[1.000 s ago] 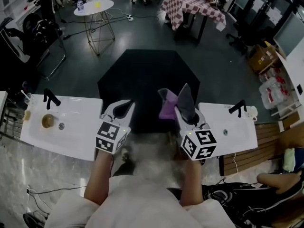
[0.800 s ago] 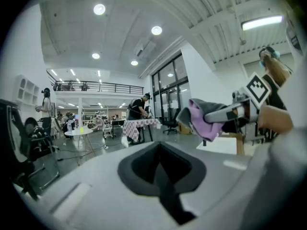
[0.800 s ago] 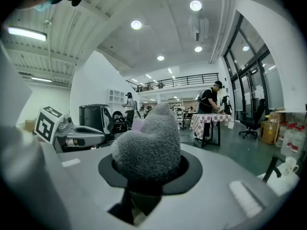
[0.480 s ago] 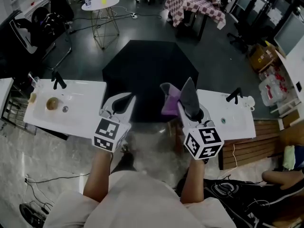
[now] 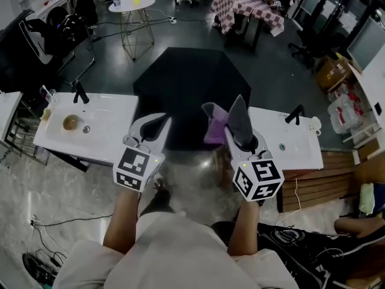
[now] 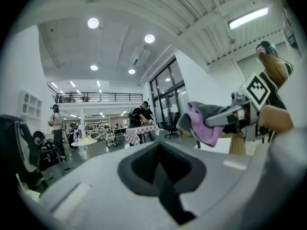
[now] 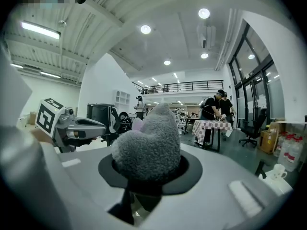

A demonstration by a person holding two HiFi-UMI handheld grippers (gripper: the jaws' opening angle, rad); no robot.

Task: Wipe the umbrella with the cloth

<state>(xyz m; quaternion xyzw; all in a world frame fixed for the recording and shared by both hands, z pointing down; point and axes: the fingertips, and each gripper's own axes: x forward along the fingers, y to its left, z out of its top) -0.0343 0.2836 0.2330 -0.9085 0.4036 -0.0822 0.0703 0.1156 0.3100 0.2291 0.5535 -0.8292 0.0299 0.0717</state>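
A black open umbrella (image 5: pixel 191 92) lies canopy-up on the dark floor, ahead of both grippers. My right gripper (image 5: pixel 239 134) is shut on a purple-and-grey cloth (image 5: pixel 215 127), held up in the air above the umbrella's near edge. In the right gripper view the fluffy grey cloth (image 7: pixel 148 145) bulges out of the jaws. My left gripper (image 5: pixel 157 125) hovers to the left of it, shut with nothing in it. From the left gripper view, the left gripper (image 6: pixel 160 152) has its jaws together, and the cloth (image 6: pixel 204 126) hangs off to the right.
A white sink top (image 5: pixel 105 134) with a black tap stands at the left, and a second sink top (image 5: pixel 298 158) at the right. Farther off are a round white table (image 5: pixel 131 3), a checked-cloth table (image 5: pixel 248 8), chairs, boxes (image 5: pixel 334 71) and people.
Both grippers keep their pose and the cloth stays held. The head view has drifted, so the sinks and umbrella sit slightly differently in the frame.
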